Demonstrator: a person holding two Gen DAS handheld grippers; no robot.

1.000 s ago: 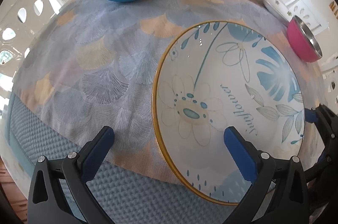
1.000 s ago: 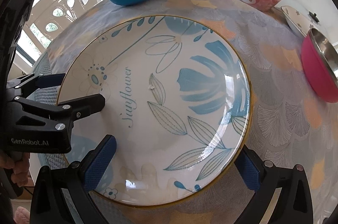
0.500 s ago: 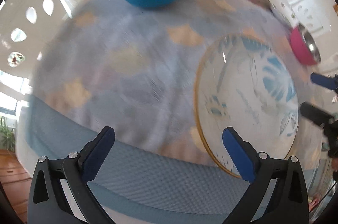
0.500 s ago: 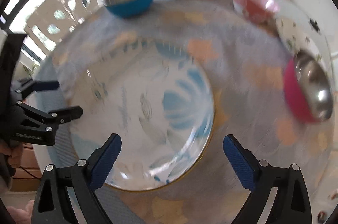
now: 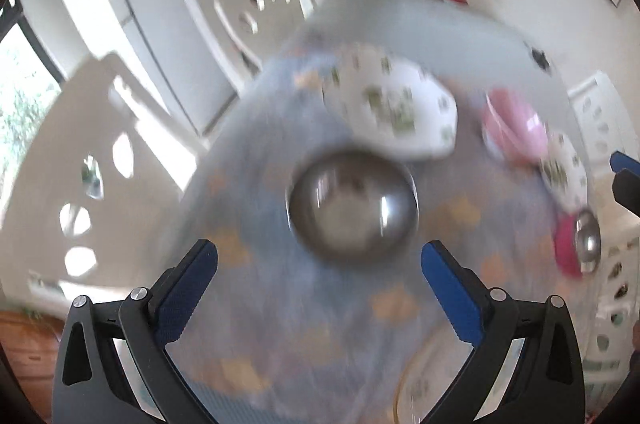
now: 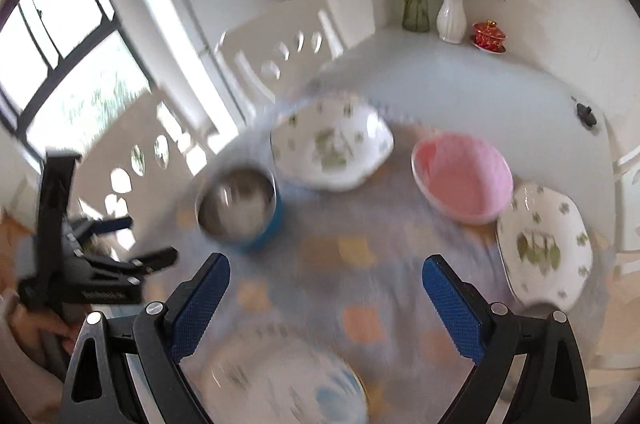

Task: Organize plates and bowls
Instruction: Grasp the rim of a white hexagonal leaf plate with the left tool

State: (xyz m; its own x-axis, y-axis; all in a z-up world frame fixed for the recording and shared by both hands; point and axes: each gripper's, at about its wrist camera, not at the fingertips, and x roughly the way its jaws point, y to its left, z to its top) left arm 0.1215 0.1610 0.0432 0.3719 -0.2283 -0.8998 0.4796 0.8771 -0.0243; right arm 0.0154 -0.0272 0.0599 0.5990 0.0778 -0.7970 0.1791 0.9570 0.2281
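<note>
Both views are blurred by motion. My left gripper (image 5: 318,260) is open and empty, held above the table just short of the blue steel-lined bowl (image 5: 352,210). My right gripper (image 6: 326,274) is open and empty over the tablecloth; my left gripper (image 6: 132,244) shows at its left. The blue bowl (image 6: 240,212) stands ahead left. Beyond are a white floral dish (image 6: 332,150), a pink bowl (image 6: 462,178) and a second white floral plate (image 6: 544,244). The sunflower plate (image 6: 280,384) lies at the near edge, also in the left wrist view (image 5: 416,392). A magenta steel bowl (image 5: 576,248) sits far right.
White chairs (image 5: 248,8) stand along the table's left and far sides. A white vase with flowers (image 6: 450,12) and a small red pot (image 6: 489,34) stand at the far corner by the wall. A patterned cloth (image 6: 360,252) covers the table.
Both grippers have lifted and tilted up away from the sunflower plate, which now lies low at the frame bottoms. The left gripper has swung towards the blue bowl.
</note>
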